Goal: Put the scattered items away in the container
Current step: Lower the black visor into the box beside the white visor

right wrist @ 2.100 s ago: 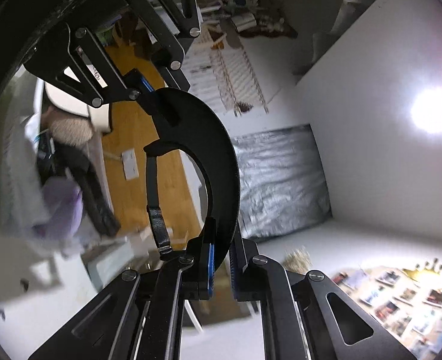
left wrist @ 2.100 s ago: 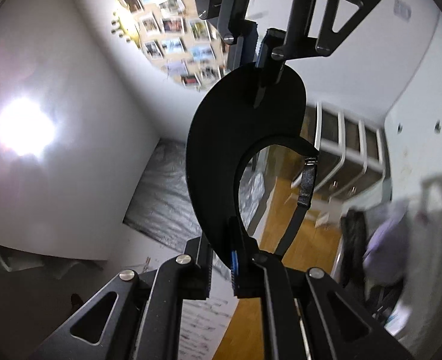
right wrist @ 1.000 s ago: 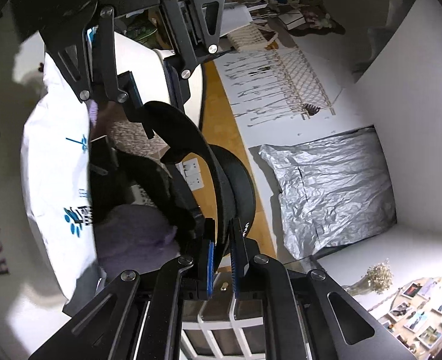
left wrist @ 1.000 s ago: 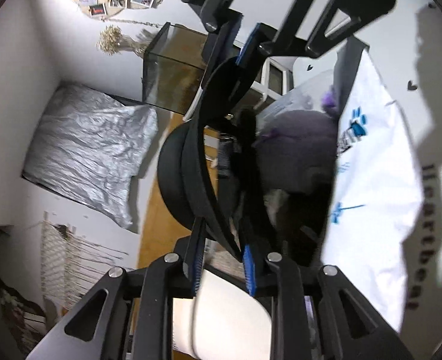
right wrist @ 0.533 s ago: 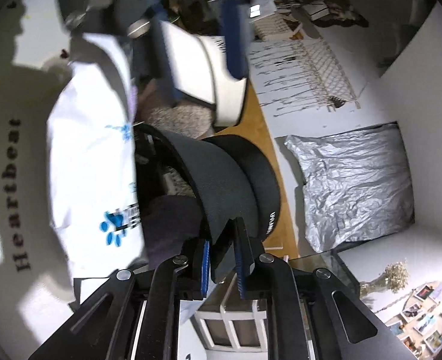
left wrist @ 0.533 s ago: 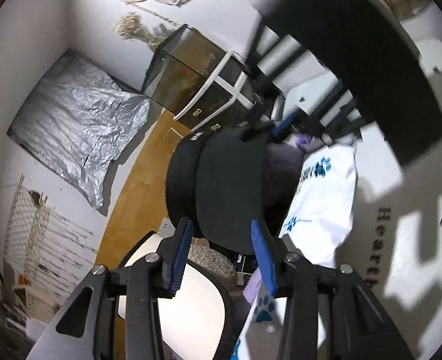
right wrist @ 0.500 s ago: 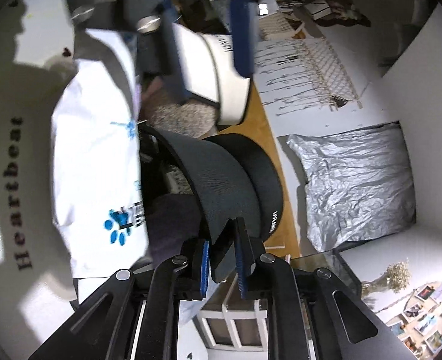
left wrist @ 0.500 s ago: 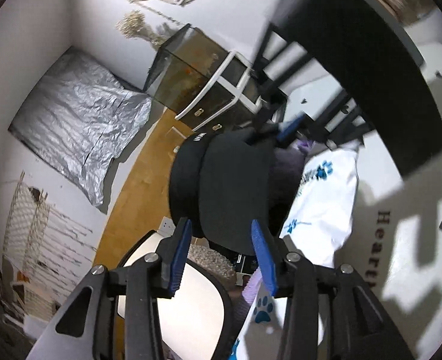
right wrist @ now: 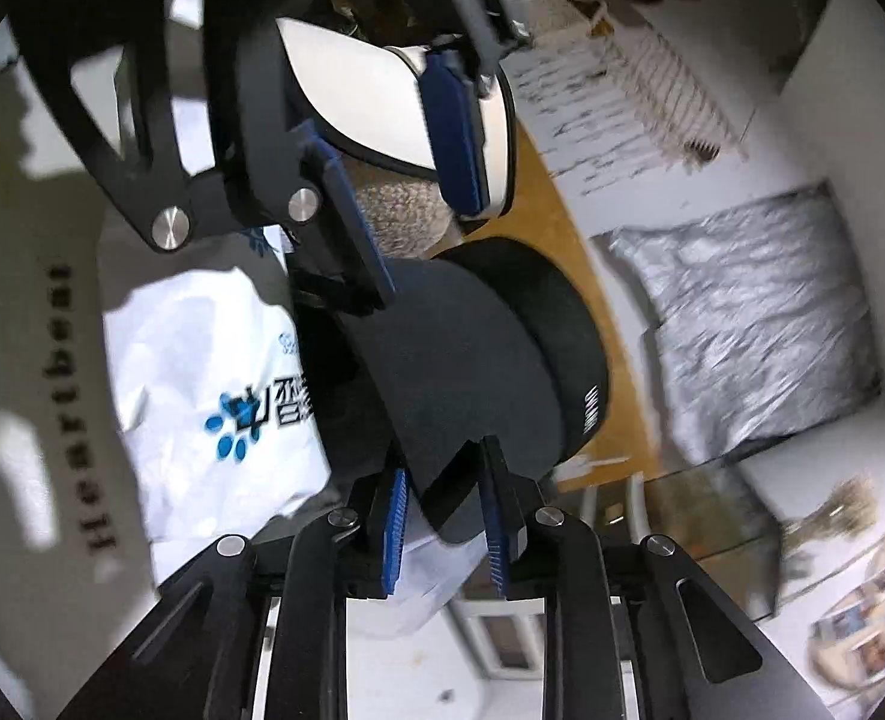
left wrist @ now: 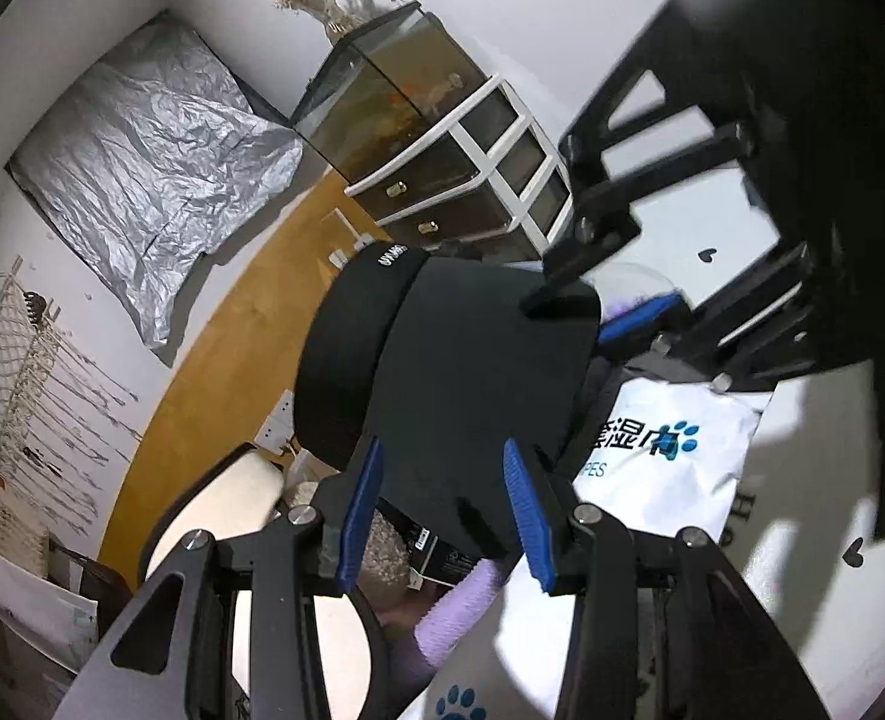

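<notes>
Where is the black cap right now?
The black cap lies between both open grippers in both wrist views, beside the white paw-print bag, near the white bowl.

cap (left wrist: 472, 372): atop container contents | wipes pack (left wrist: 664, 456): beside cap, right in left wrist view | drawer unit (left wrist: 478, 180): behind cap | tank (left wrist: 394, 102): on drawer unit

A home: fish tank (left wrist: 394, 96); drawers (left wrist: 472, 180); wall photos (right wrist: 880, 624).
</notes>
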The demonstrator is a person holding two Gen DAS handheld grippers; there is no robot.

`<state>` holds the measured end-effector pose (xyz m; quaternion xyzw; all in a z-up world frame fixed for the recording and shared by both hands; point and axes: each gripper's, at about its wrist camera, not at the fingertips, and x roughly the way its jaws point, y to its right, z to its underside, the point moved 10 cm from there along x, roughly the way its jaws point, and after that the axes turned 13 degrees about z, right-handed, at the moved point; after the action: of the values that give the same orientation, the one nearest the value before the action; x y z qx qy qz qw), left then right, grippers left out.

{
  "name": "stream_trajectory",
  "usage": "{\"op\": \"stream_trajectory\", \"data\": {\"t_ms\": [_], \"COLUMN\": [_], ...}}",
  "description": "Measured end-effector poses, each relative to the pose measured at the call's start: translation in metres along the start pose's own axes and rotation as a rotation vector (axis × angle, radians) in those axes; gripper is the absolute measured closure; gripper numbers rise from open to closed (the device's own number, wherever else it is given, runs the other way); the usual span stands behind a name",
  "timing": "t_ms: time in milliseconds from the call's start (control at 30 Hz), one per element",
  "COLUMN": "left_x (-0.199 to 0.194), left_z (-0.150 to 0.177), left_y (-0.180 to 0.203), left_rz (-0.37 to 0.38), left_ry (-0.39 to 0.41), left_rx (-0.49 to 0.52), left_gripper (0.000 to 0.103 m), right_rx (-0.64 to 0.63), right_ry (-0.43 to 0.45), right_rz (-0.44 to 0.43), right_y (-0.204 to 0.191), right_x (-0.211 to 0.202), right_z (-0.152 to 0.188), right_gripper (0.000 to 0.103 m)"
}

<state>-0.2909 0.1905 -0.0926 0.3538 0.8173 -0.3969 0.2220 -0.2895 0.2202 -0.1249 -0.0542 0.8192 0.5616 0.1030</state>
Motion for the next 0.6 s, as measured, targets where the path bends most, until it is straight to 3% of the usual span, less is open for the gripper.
{"op": "stream_trajectory", "data": {"t_ms": [33, 133, 167, 300, 367, 467, 600], "left_x": [0.001, 0.005, 0.005, 0.005, 0.005, 0.005, 0.005], "left_z": [0.000, 0.001, 0.002, 0.005, 0.006, 0.008, 0.011], "left_y": [0.000, 0.000, 0.000, 0.000, 0.000, -0.001, -0.001], "left_rz": [0.012, 0.041, 0.042, 0.045, 0.047, 0.049, 0.053], "left_ry": [0.001, 0.005, 0.005, 0.007, 0.008, 0.009, 0.011], "left_rx": [-0.014, -0.050, -0.056, -0.082, -0.094, -0.113, -0.139], "left_gripper": [0.060, 0.060, 0.060, 0.060, 0.060, 0.060, 0.060], "right_rx": [0.023, 0.087, 0.108, 0.217, 0.294, 0.412, 0.548], "right_ry": [-0.011, -0.035, -0.041, -0.062, -0.085, -0.122, -0.165], "right_rz": [-0.023, -0.031, -0.040, -0.108, -0.152, -0.202, -0.252], "right_y": [0.002, 0.012, 0.014, 0.027, 0.034, 0.044, 0.043], "right_x": [-0.001, -0.006, -0.009, -0.019, -0.019, -0.013, 0.000], "right_z": [0.003, 0.013, 0.016, 0.023, 0.023, 0.018, 0.008], "right_gripper": [0.078, 0.049, 0.048, 0.050, 0.070, 0.076, 0.076]}}
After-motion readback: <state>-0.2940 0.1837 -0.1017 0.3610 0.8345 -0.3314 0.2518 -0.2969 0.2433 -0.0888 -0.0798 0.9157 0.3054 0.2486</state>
